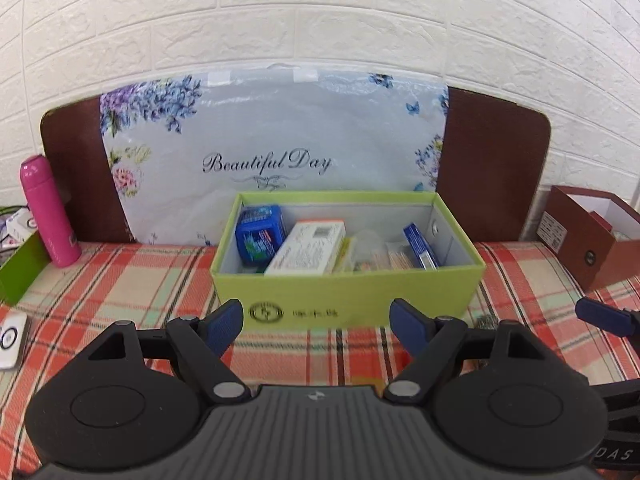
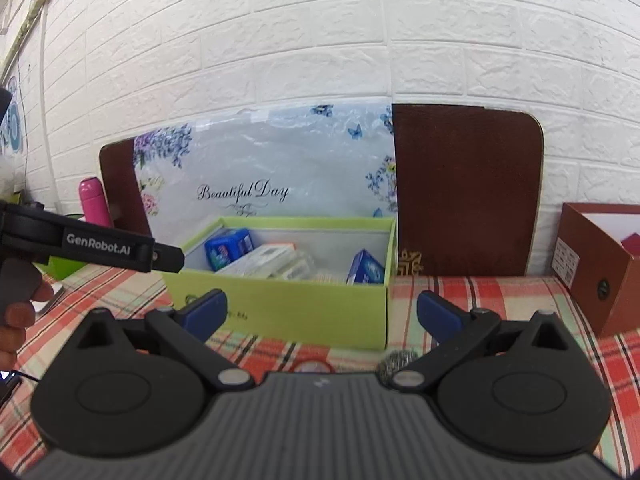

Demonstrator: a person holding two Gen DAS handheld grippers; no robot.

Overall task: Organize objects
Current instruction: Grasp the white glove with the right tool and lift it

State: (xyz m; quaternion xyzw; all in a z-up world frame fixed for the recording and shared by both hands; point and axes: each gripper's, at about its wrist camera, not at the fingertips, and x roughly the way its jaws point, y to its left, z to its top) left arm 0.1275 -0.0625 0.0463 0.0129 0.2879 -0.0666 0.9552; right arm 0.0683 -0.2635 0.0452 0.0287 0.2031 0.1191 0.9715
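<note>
An open green box (image 1: 348, 298) stands on the plaid cloth, holding a blue pack (image 1: 260, 236), a white carton (image 1: 308, 248), a small blue box (image 1: 420, 246) and clear wrapped items. It also shows in the right wrist view (image 2: 304, 308). My left gripper (image 1: 316, 324) is open and empty just in front of the box. My right gripper (image 2: 320, 314) is open and empty near the box's right front corner. A steel scourer (image 2: 396, 362) and a round red-rimmed thing (image 2: 312, 366) lie just under it, partly hidden.
A pink flask (image 1: 48, 212) stands at the left by a green lid (image 1: 22, 268). A brown open box (image 1: 592, 236) stands at the right. A floral bag (image 1: 272, 152) leans on a brown board by the white brick wall. A white device (image 1: 10, 340) lies at far left.
</note>
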